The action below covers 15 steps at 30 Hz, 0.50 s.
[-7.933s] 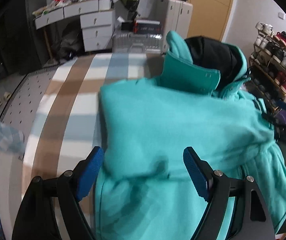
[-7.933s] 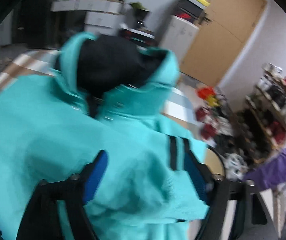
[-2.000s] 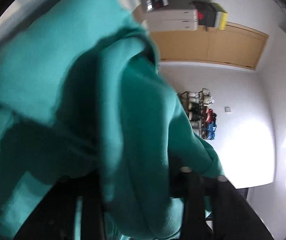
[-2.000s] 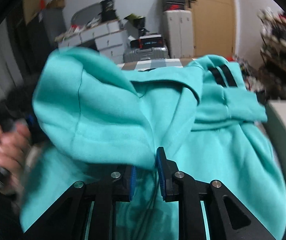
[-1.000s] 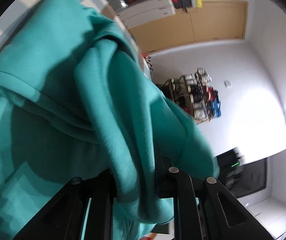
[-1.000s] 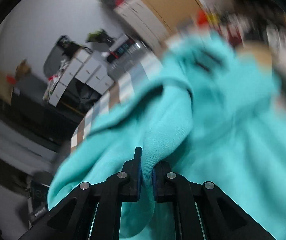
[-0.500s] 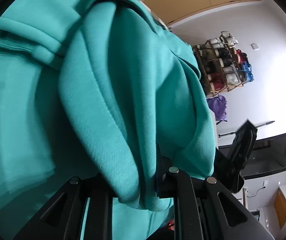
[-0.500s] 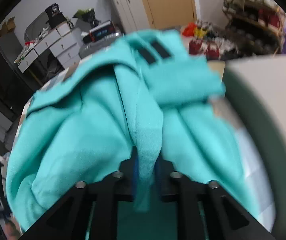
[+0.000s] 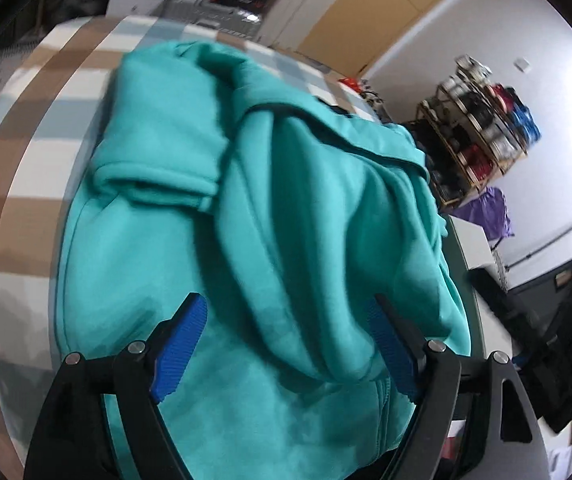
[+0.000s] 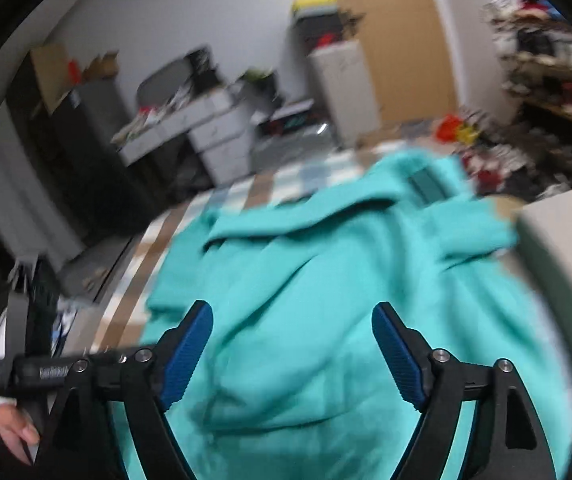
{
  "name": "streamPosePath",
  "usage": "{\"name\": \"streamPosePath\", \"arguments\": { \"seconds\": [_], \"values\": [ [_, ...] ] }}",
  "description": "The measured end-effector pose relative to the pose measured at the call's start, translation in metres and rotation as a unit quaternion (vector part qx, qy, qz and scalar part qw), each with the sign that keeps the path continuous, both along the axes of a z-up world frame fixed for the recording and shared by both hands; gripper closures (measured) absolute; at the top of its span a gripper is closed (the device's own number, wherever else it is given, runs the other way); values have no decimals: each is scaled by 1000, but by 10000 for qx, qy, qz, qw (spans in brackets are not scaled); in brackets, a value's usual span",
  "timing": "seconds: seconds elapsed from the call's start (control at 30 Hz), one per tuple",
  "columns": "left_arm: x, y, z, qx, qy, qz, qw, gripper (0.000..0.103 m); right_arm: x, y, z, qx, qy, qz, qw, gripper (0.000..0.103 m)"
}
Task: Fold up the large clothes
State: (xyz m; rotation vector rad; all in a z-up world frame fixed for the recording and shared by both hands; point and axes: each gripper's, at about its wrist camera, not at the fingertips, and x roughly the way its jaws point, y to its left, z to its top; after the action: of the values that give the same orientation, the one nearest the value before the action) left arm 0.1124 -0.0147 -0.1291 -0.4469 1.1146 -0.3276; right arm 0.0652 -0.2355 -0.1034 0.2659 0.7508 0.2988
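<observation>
Jacket [image 9: 294, 216] in teal, bunched and partly folded, covers most of a checked brown, white and blue bed cover [image 9: 26, 160], its heaped folds reaching the cover's right edge. Over its near end the left gripper [image 9: 290, 344] stands with jaws opening, blue pads wide apart and clear of the cloth that lies between them. The right gripper [image 10: 292, 352] hangs likewise, jaws opening, nothing pinched. A hand [image 10: 18, 432] shows at the lower left of the right wrist view.
</observation>
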Motion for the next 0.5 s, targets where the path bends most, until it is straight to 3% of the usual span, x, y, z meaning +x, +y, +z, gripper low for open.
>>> {"name": "streamPosePath", "arguments": {
  "seconds": [0.1, 0.13, 0.17, 0.27, 0.37, 0.5],
  "values": [
    [-1, 8, -3, -42, 141, 177, 9997, 24, 20, 14, -36, -64, 538, 191, 9983, 21],
    [3, 3, -2, -57, 171, 217, 9996, 24, 28, 17, -46, -147, 683, 201, 9974, 26],
    [1, 6, -1, -85, 188, 249, 9995, 24, 34, 19, -56, -342, 790, 171, 9961, 48],
    [-4, 10, 2, -180, 235, 306, 9991, 24, 38, 25, -57, -1023, 798, 322, 9910, 81],
    [-12, 16, 4, -237, 287, 293, 9989, 24, 44, 34, -35, -2060, 380, 381, 9771, 88],
    [-10, 12, 2, -227, 336, 289, 9988, 24, 66, 40, 8, -3136, -223, 330, 9487, 90]
  ]
}}
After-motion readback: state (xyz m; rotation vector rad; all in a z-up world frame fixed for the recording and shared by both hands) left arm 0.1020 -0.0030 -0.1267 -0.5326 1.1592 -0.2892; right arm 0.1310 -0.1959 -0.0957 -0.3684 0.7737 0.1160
